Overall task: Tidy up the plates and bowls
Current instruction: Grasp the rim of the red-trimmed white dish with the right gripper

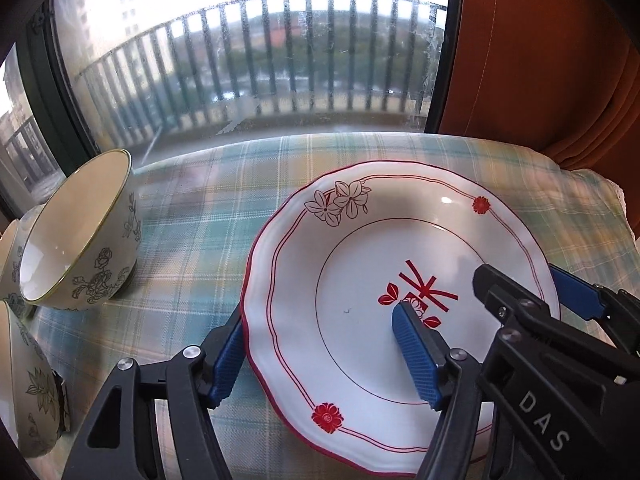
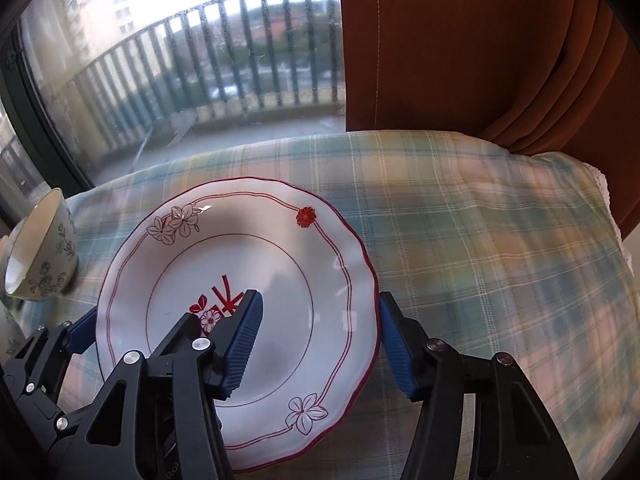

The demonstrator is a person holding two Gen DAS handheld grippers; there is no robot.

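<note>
Your plate point(image 1: 400, 264) lies flat on the plaid tablecloth point(image 1: 192, 208), white with a red scalloped rim, and you have 1 tool on each side of it.

Your left gripper point(image 1: 320, 356) straddles the plate's left edge: 1 blue pad sits outside under the rim, the other rests over the white well near the red motif. Your right gripper point(image 2: 324, 340) straddles the opposite edge in the same way, 1 pad over the well, 1 outside the rim. On both tools the jaws stand apart with the rim between them; you cannot tell from these views whether the pads already press on the plate.

To the left, a floral bowl point(image 1: 84, 236) stands on the cloth near the plate but apart from it, with more bowls crowded at the frame edge beside it. The right wrist view shows broad bare cloth to the plate's right, up to the table's edge. Behind the table are the window point(image 1: 248, 60) and an orange curtain point(image 2: 460, 48).
</note>
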